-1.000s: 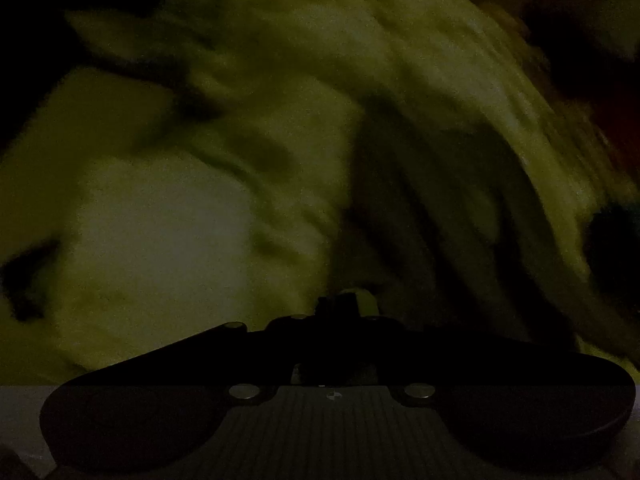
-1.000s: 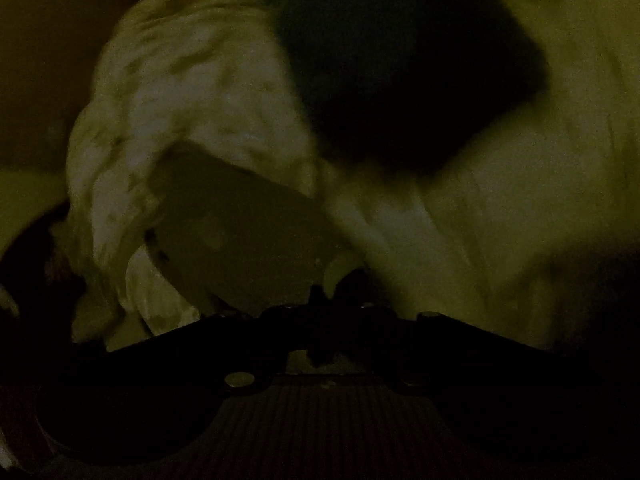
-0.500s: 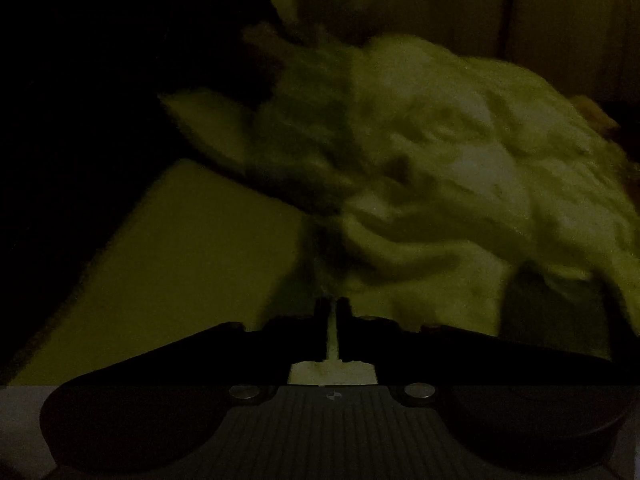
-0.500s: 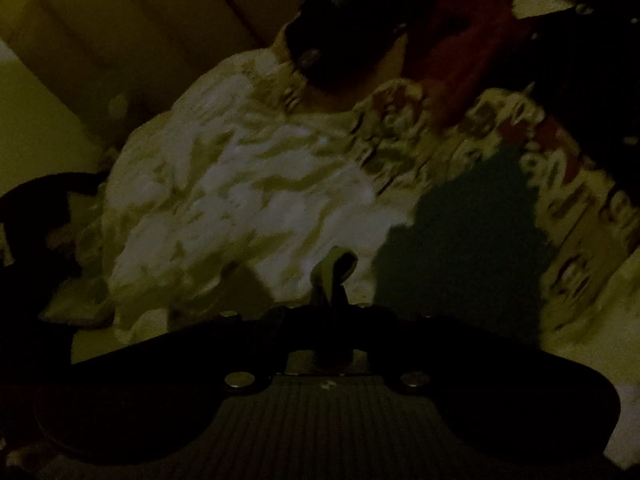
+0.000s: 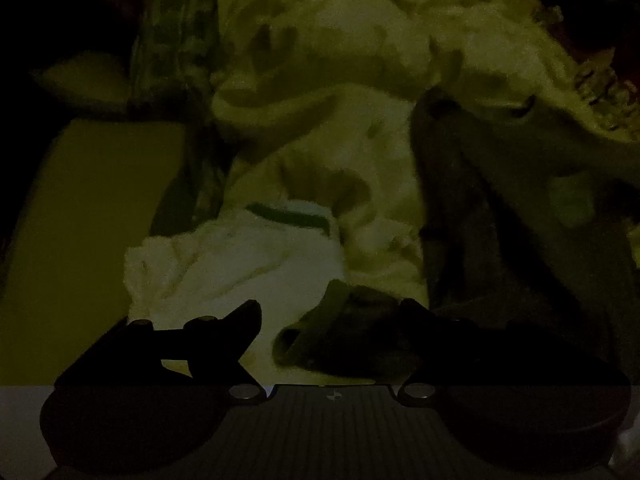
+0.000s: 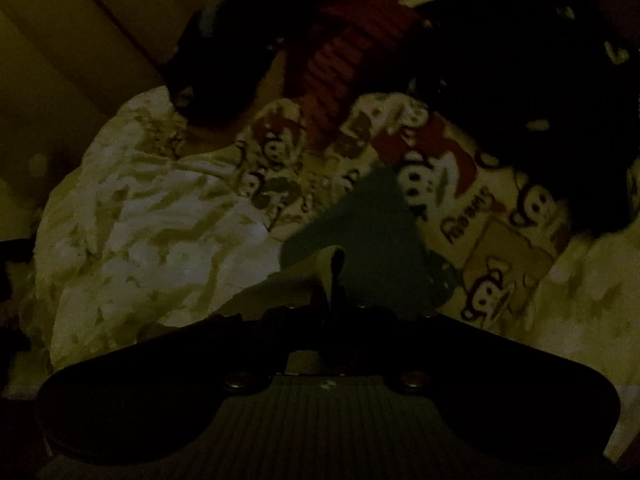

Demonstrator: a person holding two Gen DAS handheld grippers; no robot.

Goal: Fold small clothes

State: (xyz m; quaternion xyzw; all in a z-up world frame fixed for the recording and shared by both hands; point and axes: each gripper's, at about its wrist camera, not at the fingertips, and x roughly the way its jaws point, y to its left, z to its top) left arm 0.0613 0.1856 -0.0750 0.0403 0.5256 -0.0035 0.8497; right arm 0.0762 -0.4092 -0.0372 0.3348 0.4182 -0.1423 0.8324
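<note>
The light is very dim. In the left wrist view my left gripper (image 5: 328,312) has its jaws far apart and still opening, with nothing pressed between the pads. Below the gap lie a small white garment with green trim (image 5: 248,256) and a dark folded edge (image 5: 320,336). In the right wrist view my right gripper (image 6: 332,292) is shut on a thin pale hem (image 6: 334,268) of a dark green garment (image 6: 360,224). That garment hangs over a heap of clothes. A dark cloth (image 5: 480,240) also droops at the right of the left wrist view.
A heap of pale crumpled clothes (image 5: 360,40) fills the back. A monkey-print cloth (image 6: 440,184), a white patterned cloth (image 6: 160,220), a red striped garment (image 6: 344,60) and a black garment (image 6: 520,80) lie beyond. Bare yellowish surface (image 5: 80,220) shows at the left.
My left gripper's jaws went from shut to wide apart, and it moved in over the white garment. My right gripper pulled back from the heap with the green garment's hem still pinched.
</note>
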